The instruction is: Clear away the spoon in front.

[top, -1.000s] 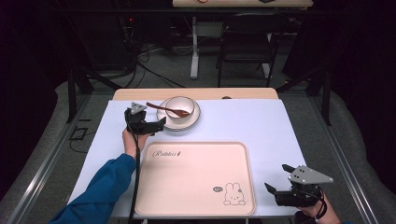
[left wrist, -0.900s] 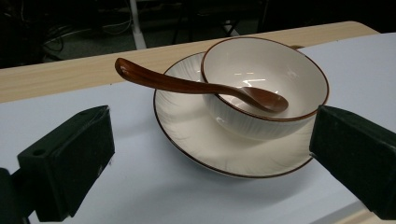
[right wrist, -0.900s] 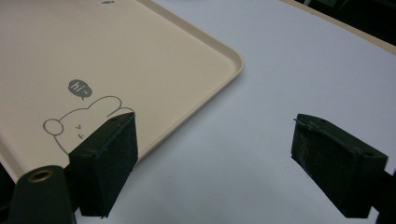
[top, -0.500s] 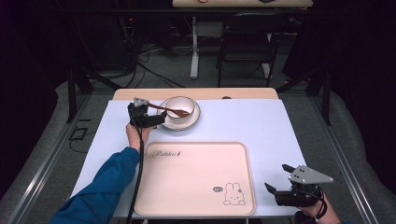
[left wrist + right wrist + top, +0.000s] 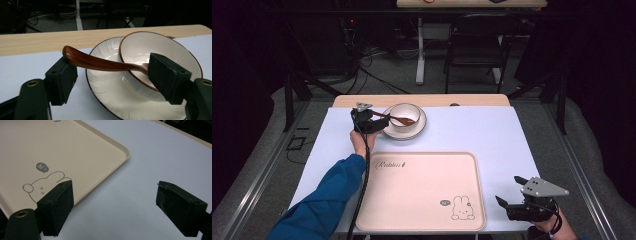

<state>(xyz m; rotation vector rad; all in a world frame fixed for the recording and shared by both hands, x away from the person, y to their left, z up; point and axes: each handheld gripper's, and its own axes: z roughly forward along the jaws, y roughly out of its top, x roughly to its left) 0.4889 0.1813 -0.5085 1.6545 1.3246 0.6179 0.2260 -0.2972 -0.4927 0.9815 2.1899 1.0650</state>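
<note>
A brown wooden spoon (image 5: 400,119) (image 5: 100,63) rests in a white bowl (image 5: 405,111) (image 5: 150,47), its handle sticking out to the left. The bowl stands on a white ribbed plate (image 5: 393,133) (image 5: 105,87) at the far side of the table. My left gripper (image 5: 376,122) (image 5: 112,80) is at the plate's left rim, and its jaws have just been closing. In the left gripper view the handle lies between the pads, its end against the left pad while the right pad stands apart. My right gripper (image 5: 508,191) (image 5: 115,207) stands open over the table at the near right, with nothing between its jaws.
A large beige tray (image 5: 422,200) (image 5: 62,145) with a rabbit drawing lies in the near middle, its right edge just left of my right gripper. A white sheet (image 5: 472,130) covers the table; a wooden strip (image 5: 422,100) shows at the far edge. Chairs and cables stand beyond.
My left gripper has moved right and away, up to the plate's rim, and its jaws now bracket the spoon handle. The right gripper has stayed where it was.
</note>
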